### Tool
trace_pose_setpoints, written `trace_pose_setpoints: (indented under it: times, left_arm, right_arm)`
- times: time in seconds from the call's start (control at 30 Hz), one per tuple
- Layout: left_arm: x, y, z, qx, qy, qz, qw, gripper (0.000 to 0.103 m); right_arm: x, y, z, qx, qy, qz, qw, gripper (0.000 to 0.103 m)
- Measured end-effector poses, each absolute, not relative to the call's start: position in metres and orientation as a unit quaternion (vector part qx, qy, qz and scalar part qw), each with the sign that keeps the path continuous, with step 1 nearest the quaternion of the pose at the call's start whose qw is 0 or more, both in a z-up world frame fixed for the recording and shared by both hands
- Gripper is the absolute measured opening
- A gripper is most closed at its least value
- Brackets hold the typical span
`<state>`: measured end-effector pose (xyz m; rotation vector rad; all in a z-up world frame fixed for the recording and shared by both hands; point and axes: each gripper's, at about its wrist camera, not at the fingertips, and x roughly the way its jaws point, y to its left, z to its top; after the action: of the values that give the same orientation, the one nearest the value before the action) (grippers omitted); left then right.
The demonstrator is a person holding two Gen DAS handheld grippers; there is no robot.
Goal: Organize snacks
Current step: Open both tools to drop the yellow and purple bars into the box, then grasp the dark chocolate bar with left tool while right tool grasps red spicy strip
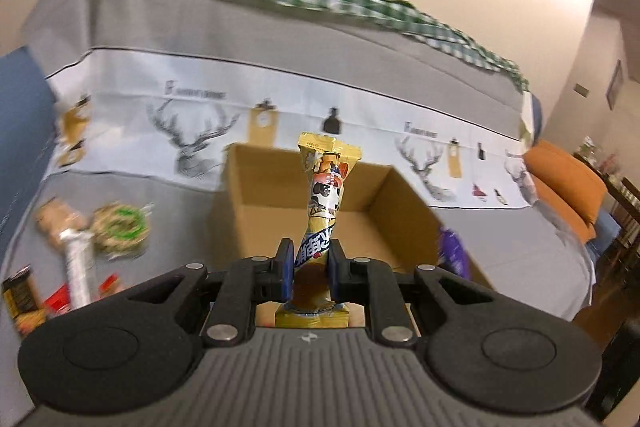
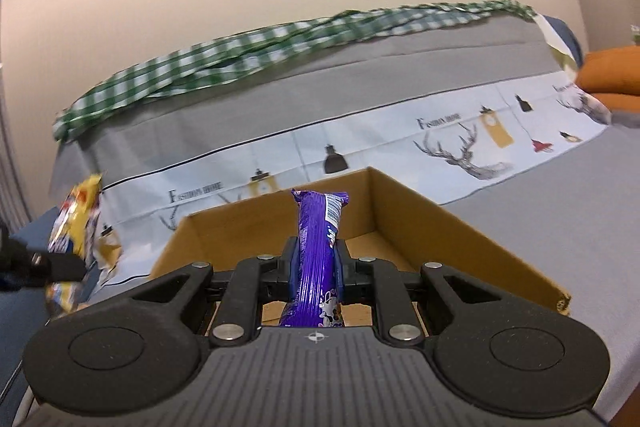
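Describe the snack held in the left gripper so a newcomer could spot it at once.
Find the open brown cardboard box on the grey bed cover. In front of it, the left gripper is shut on a slim gold foil snack packet, standing upright. Its gold cartoon print separates it from the purple wrapped bar in the right gripper.

1 cardboard box [image 1: 404, 203], 1 yellow snack pack [image 1: 326, 195], 1 purple snack pack [image 2: 318, 251], 2 tools.
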<state>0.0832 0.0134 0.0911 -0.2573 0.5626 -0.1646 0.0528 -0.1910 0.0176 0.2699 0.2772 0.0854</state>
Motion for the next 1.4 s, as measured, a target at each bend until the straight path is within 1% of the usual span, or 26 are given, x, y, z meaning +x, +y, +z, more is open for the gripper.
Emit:
trace_pose_setpoints:
  times: [0.2,0.27,0.3,0.33,0.37,0.4,0.43,0.63,0.7,0.77,0.83,0.9,0.93,0.97,1.0,1.03,1.07,1.13,1.17,1.2,1.27,1.4]
  left_arm:
    - [0.113,-0.024,0.101,-0.102,0.264,-0.114,0.952,0.018]
    - [0.119,-0.035,0.104,-0.091,0.259,-0.129,0.953,0.019]
    - [0.121,-0.041,0.105,-0.083,0.256,-0.133,0.954,0.023]
    - [0.123,-0.045,0.105,-0.073,0.255,-0.134,0.955,0.037]
    - [0.122,-0.047,0.105,-0.065,0.252,-0.132,0.957,0.043]
    - [0.120,-0.049,0.104,-0.057,0.248,-0.128,0.959,0.046]
    - [0.117,-0.049,0.102,-0.053,0.245,-0.124,0.960,0.046]
    - [0.073,-0.016,0.074,-0.057,0.227,-0.083,0.969,0.046]
    - [0.054,0.006,0.063,-0.060,0.230,-0.066,0.969,0.046]
    - [0.036,0.030,0.054,-0.067,0.237,-0.053,0.968,0.043]
    - [0.022,0.056,0.046,-0.070,0.252,-0.040,0.964,0.028]
    - [0.013,0.078,0.038,-0.066,0.261,-0.023,0.963,0.019]
    - [0.009,0.089,0.035,-0.061,0.263,-0.013,0.963,0.016]
    - [0.006,0.098,0.033,-0.056,0.263,-0.005,0.963,0.016]
    - [0.003,0.108,0.030,-0.051,0.261,0.002,0.964,0.016]
    - [0.000,0.116,0.027,-0.051,0.259,0.008,0.965,0.016]
    - [-0.004,0.124,0.022,-0.053,0.259,0.013,0.964,0.016]
    - [-0.008,0.137,0.004,-0.060,0.271,0.018,0.961,0.016]
    - [-0.008,0.141,-0.007,-0.068,0.290,0.023,0.954,0.015]
    - [-0.004,0.147,-0.011,-0.083,0.309,0.029,0.947,0.013]
    - [-0.004,0.154,-0.009,-0.098,0.295,0.033,0.950,0.013]
    - [-0.002,0.163,-0.010,-0.118,0.300,0.042,0.946,0.013]
  right_arm:
    - [0.055,-0.194,0.015,0.137,0.134,0.029,0.981,0.017]
    - [0.056,-0.194,0.014,0.135,0.135,0.020,0.981,0.019]
    - [0.057,-0.195,0.013,0.134,0.139,0.015,0.981,0.021]
    - [0.059,-0.194,0.012,0.132,0.147,0.003,0.980,0.037]
    - [0.061,-0.194,0.011,0.132,0.152,-0.005,0.980,0.048]
    - [0.061,-0.195,0.011,0.133,0.154,-0.012,0.979,0.063]
    - [0.061,-0.196,0.010,0.137,0.154,-0.014,0.979,0.066]
    - [0.061,-0.191,0.010,0.128,0.160,-0.003,0.979,0.070]
    - [0.061,-0.190,0.011,0.124,0.161,0.000,0.979,0.070]
    - [0.060,-0.187,0.012,0.118,0.161,0.003,0.980,0.070]
    - [0.057,-0.184,0.014,0.110,0.158,0.009,0.981,0.070]
    - [0.053,-0.179,0.016,0.099,0.154,0.018,0.983,0.070]
    - [0.050,-0.176,0.017,0.093,0.152,0.024,0.984,0.070]
    - [0.047,-0.172,0.018,0.084,0.149,0.034,0.985,0.069]
    - [0.045,-0.168,0.019,0.078,0.147,0.041,0.985,0.064]
    - [0.043,-0.164,0.021,0.071,0.144,0.051,0.986,0.055]
    - [0.039,-0.159,0.023,0.065,0.141,0.063,0.986,0.051]
    - [0.034,-0.151,0.027,0.057,0.137,0.088,0.985,0.034]
    - [0.031,-0.147,0.030,0.053,0.136,0.102,0.984,0.032]
    - [0.029,-0.143,0.033,0.051,0.135,0.117,0.983,0.031]
    - [0.025,-0.133,0.036,0.050,0.144,0.157,0.976,0.031]
    - [0.014,-0.099,0.039,0.028,0.167,0.252,0.953,0.031]
